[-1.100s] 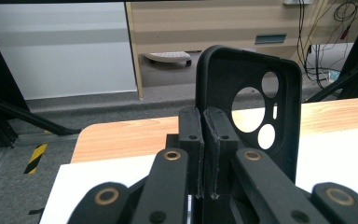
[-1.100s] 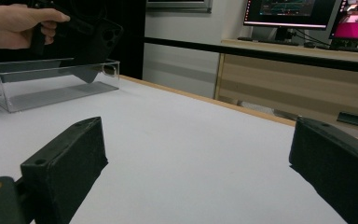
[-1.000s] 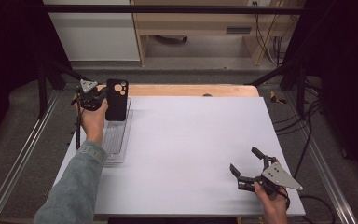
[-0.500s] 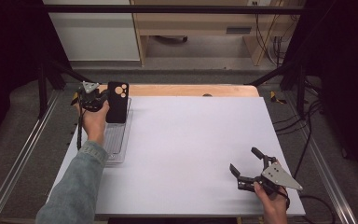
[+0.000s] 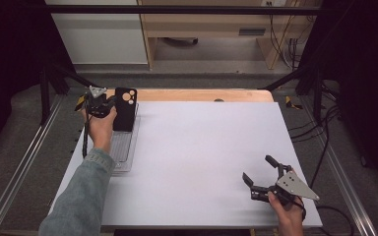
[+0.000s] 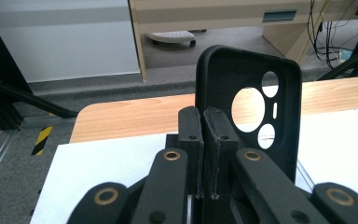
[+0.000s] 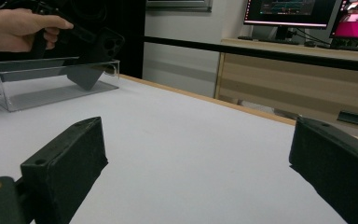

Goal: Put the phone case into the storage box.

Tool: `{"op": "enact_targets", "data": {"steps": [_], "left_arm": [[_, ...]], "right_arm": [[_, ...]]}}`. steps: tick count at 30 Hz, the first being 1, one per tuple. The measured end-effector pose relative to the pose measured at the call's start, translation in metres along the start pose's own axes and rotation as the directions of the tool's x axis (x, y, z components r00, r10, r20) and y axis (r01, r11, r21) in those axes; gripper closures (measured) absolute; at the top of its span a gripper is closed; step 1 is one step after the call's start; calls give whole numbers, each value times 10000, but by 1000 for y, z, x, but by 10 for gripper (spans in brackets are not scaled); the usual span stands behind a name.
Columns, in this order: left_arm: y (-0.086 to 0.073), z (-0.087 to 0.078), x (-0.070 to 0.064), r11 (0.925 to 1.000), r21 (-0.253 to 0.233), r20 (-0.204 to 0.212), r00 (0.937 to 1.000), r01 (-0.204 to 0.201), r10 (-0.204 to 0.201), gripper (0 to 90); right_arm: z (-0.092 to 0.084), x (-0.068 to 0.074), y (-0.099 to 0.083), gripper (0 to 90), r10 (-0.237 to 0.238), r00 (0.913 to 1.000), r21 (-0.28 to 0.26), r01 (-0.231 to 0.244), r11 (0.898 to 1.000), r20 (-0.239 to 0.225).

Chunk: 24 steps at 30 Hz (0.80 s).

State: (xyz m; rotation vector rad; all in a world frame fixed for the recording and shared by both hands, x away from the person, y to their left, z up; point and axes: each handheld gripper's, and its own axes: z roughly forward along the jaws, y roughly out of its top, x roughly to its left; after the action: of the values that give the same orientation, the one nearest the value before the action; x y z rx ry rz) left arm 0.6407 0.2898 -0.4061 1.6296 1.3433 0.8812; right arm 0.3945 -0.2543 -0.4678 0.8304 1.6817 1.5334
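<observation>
Nearest you, your right tongs (image 5: pixel 260 176) sit low over the front right corner of the white bench (image 5: pixel 206 157), jaws spread wide with nothing between them; in the right gripper view the 2 black pads stand far apart over bare bench top. That hand looks to be waiting, not working.

Farther off, at the left edge, lies the clear plastic tray (image 5: pixel 123 147), long and shallow, with its far end near the bench's back corner. Your left hand (image 5: pixel 100 129) reaches over it.

Beyond that hand, your left tongs (image 5: pixel 109 104) are clamped on the black phone case (image 5: pixel 125 109). In the left gripper view the 2 pads meet on the case's side wall (image 6: pixel 249 107), and the case stands nearly upright with its camera cut-outs near the top. From the right gripper view its lower corner dips inside the tray's far end (image 7: pixel 56 81), though whether it touches the tray floor you cannot tell from here.

So the grasp is done and the case is at the tray. I judge what is left to be either laying it flat in the tray and letting go, or lifting it clear; the pictures do not settle which. Either way, keep the grip firm, since a thin wall pinched at 1 edge could swing.
</observation>
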Motion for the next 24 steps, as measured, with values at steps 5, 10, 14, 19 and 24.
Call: {"op": "enact_targets", "data": {"steps": [5, 10, 14, 19, 24], "left_arm": [[0, 1, -3, 10000, 51, 11, 10000, 24, -24, 858], [-1, 1, -3, 9999, 94, -51, 9999, 103, -102, 858], [-1, 2, -3, 9998, 118, -79, 9999, 141, -140, 857], [0, 2, -2, 9997, 154, -80, 9998, 178, -177, 857], [0, 3, -3, 9998, 189, -91, 9999, 87, -85, 855]], "right_arm": [[0, 0, 0, 42, -16, 10000, 8, 16, 10000, -9], [0, 0, 0, 42, -29, 10000, 4, 29, 10000, -10], [0, 0, 0, 42, -27, 10000, 19, 27, 10000, -26], [0, 0, 0, 42, -50, 10000, 23, 51, 10000, -19], [0, 0, 0, 42, -46, 10000, 25, 46, 10000, -22]]}}
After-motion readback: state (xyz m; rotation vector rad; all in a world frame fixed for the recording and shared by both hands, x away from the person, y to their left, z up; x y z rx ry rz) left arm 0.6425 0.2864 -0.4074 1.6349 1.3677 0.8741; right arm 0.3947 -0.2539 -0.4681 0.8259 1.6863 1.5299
